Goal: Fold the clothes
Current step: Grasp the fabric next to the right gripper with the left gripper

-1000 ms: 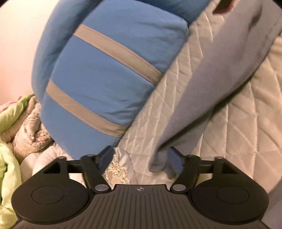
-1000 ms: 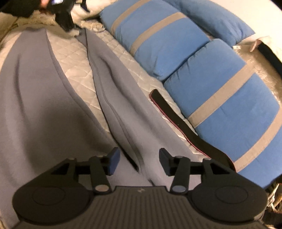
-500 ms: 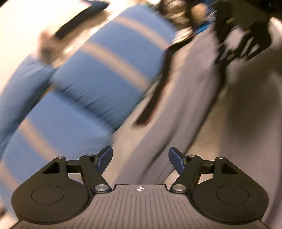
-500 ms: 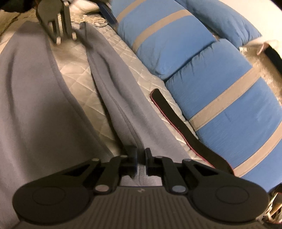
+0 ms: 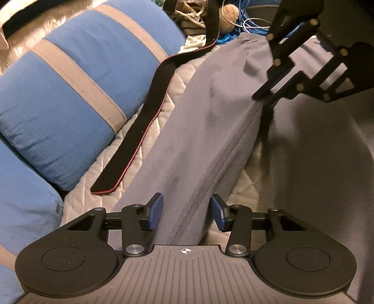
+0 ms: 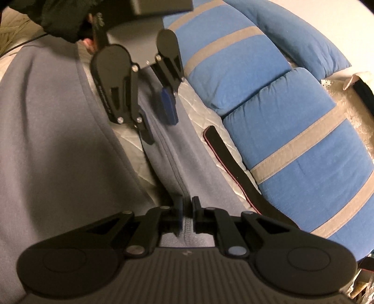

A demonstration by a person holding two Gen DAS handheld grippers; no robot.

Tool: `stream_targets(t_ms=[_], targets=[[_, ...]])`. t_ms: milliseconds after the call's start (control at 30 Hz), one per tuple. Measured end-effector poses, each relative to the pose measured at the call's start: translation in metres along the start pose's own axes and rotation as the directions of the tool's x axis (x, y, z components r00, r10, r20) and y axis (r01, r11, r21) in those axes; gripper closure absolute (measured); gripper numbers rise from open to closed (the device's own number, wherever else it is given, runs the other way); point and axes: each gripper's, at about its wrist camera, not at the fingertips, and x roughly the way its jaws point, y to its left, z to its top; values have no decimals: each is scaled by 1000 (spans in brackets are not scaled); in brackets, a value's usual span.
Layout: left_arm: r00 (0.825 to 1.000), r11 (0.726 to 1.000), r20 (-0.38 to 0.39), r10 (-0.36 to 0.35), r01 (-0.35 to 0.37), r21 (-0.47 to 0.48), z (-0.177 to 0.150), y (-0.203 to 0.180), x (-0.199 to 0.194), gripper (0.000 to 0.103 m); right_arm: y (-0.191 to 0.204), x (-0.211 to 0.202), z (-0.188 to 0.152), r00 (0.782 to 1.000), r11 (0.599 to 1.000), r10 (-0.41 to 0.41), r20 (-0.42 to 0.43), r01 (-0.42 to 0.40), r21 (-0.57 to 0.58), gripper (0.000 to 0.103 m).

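Grey fleece trousers point(image 5: 210, 131) lie spread on a quilted bed cover point(image 5: 93, 184); one leg with a stitched seam runs between the two grippers. My left gripper point(image 5: 186, 212) is open, its blue pads on either side of that leg's seam. My right gripper point(image 6: 186, 214) is shut on the seam of the same leg point(image 6: 173, 163) further along. The right gripper also shows in the left wrist view point(image 5: 264, 98), pinching the fabric. The left gripper shows in the right wrist view point(image 6: 159, 121), open over the leg. The other leg point(image 6: 46, 140) lies flat to the side.
Blue pillows with grey stripes point(image 6: 292, 152) line the far side of the bed. A black strap with a red edge point(image 5: 142, 133) lies on the cover beside the trouser leg. Cables and clutter point(image 5: 233, 21) sit beyond the waistband end.
My right gripper closed on the leg's seam. My left gripper let go of the leg's end, swung round and came over the same leg, open around the seam.
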Motion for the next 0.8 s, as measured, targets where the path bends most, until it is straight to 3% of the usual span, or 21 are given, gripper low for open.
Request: stream_targets(t_ms=[67,133,233,267,367,400,567,800], targets=[[1000,1000,-9,-13,13,-4,1,3,4,63,0,0,0,1000,1000,1,3,-1,-3,95],[1000,1000,-13,-23,23,-21,3,5,4,80,0,1,-1,1000,1000,3,5,-3,-4,95],[1000,999,-5,-28,27,-36,3,5,-3,96,0,0,-2,1000,1000,0,7,0,-5,95],[1000,999,-1,-14,14,-30,4,4,-5,97,-1,0,-1,1000,1000,-2,7,2,0,94],[998,998,8,56,-56,-4,7,-5,-14,98,-6,-3,5,1000,998,-2,12,1,68,73],[996,996,14,84,-84,12,8,-9,-18,98,-7,-6,9,1000,996,8,27,-11,90,70],[990,988,33,137,-139,70,7,-29,-31,98,5,2,33,998,998,-42,53,40,42,70],[991,991,44,124,-126,41,4,-28,-37,98,27,28,51,995,993,-99,25,101,-56,62]])
